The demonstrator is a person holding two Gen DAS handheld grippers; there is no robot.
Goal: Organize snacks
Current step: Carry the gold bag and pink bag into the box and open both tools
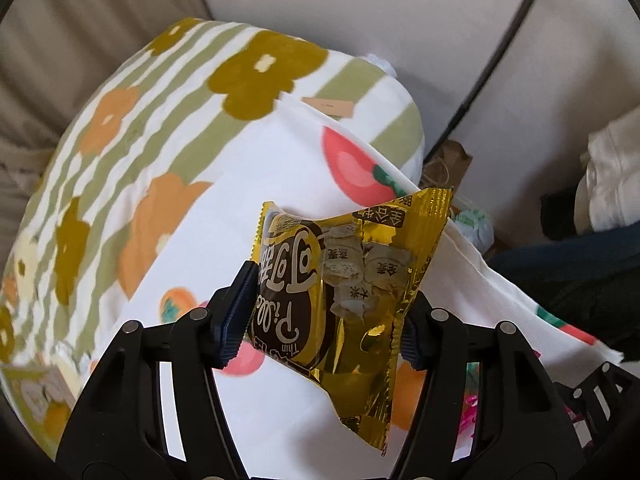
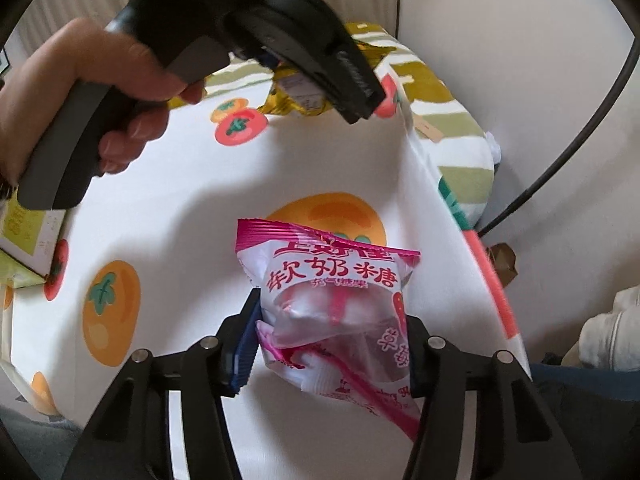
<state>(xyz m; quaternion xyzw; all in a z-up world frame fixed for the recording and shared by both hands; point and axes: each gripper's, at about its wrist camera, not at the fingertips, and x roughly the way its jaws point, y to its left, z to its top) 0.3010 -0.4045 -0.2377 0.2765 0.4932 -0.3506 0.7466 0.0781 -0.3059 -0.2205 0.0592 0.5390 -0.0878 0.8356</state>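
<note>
Clamping a gold snack packet (image 1: 340, 280), the left claw (image 1: 322, 320) held it clear above the fruit-print cloth (image 1: 224, 208); the right claw (image 2: 332, 344) pinched a pink candy bag (image 2: 332, 300) likewise, probably for sorting both elsewhere.

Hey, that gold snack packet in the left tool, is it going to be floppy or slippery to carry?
The gold snack packet looks floppy: its lower end hangs crumpled below the left tool. Its glossy foil is probably slippery, so it may slide if the squeeze eases. It seems light, holding small wrapped pieces and keeping its shape between the pads.
</note>
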